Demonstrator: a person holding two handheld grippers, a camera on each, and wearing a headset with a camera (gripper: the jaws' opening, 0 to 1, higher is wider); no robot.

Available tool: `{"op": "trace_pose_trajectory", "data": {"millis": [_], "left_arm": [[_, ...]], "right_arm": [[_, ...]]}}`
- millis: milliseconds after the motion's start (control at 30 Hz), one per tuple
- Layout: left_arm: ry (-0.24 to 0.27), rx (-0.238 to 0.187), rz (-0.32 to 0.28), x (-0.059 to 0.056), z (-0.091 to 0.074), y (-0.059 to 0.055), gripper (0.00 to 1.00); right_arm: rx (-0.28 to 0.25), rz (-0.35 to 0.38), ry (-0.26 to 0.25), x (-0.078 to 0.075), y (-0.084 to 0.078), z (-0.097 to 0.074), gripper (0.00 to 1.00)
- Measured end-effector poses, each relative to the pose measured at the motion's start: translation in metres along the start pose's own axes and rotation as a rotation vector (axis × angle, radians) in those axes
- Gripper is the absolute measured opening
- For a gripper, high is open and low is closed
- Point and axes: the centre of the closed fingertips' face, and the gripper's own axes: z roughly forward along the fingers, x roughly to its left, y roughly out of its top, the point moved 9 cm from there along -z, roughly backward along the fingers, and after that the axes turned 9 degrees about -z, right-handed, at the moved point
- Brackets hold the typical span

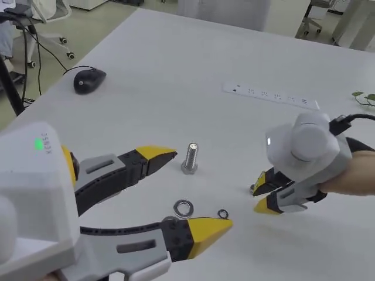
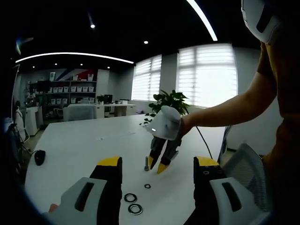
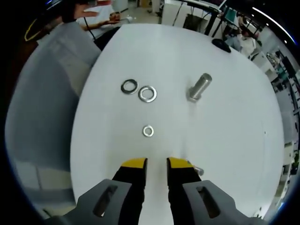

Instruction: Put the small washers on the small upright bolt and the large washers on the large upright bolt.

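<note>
Opening step, no washer yet on either bolt: left gripper, jaws wide apart, hovers by the large washers near the table's near edge, while the right gripper, jaws narrowly apart and apparently empty, must next close on the small washer.

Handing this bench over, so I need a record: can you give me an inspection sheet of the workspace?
Surface: white table, no marks seen.
Job's things: large bolt and small bolt upright; two large washers and one small washer loose on the table.
Clutter: mouse, power strip.
Grippers: left gripper open near the washers; right gripper narrowly open, gripping nothing, beside the small bolt.
Cables: black cable by the mouse; lead on the right gripper.
Surroundings: office chair, potted plant, windows.
</note>
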Motion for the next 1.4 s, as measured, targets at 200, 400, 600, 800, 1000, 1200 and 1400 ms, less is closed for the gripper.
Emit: {"op": "trace_pose_trajectory", "data": {"millis": [200, 400, 600, 800, 1000, 1200, 1400], "left_arm": [[0.014, -0.009, 0.002, -0.002, -0.005, 0.002, 0.61], [0.030, -0.030, -0.004, -0.001, -0.008, 0.004, 0.61], [0.043, -0.033, -0.003, 0.001, -0.011, 0.005, 0.61], [0.042, -0.029, -0.011, 0.001, -0.009, 0.003, 0.61], [0.026, -0.024, -0.010, -0.001, -0.007, 0.003, 0.61], [0.027, -0.028, -0.008, -0.001, -0.007, 0.003, 0.61], [0.029, -0.029, -0.009, -0.001, -0.006, 0.003, 0.61]], "right_arm": [[-0.008, -0.035, 0.043, 0.000, 0.017, 0.020, 0.18], [0.003, -0.039, 0.080, -0.003, 0.020, 0.038, 0.19], [0.010, -0.060, 0.092, -0.005, 0.021, 0.039, 0.19], [0.013, -0.068, 0.110, -0.005, 0.020, 0.039, 0.18], [0.013, -0.074, 0.112, -0.006, 0.019, 0.040, 0.17], [0.018, -0.083, 0.108, -0.006, 0.019, 0.040, 0.16], [0.019, -0.096, 0.100, -0.005, 0.019, 0.040, 0.13]]}}
